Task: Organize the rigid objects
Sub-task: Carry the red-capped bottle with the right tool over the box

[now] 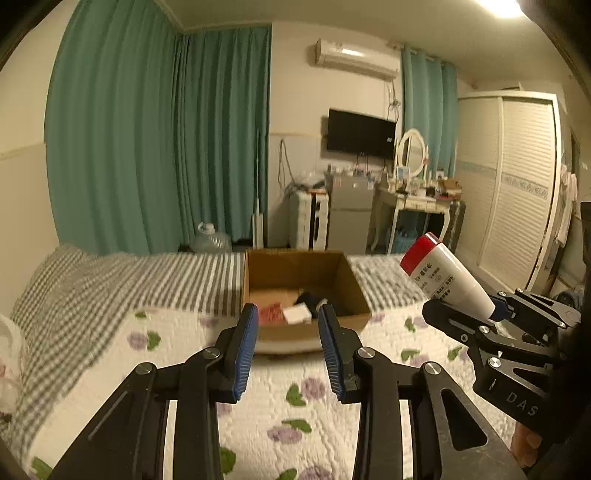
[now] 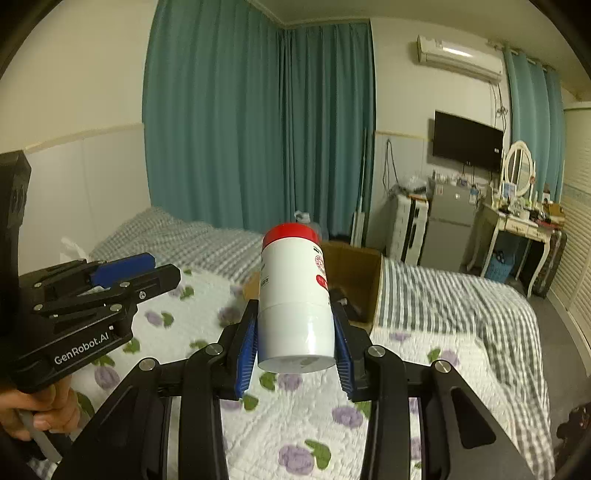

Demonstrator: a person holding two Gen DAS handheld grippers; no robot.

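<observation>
Your right tool pinches a red-capped white bottle.
Left tool, marked "GenRobot.AI", pressed together, empty, near the far box.

The room is lit dimly and warmly by a ceiling lamp, seen blown out at one o'clock in the left view. Glare is thrown on the air conditioner. Motion blur is seen on the bedspread and the cardboard box. Straight lines are bent by fisheye distortion, and the corners are darkened by vignetting.
</observation>
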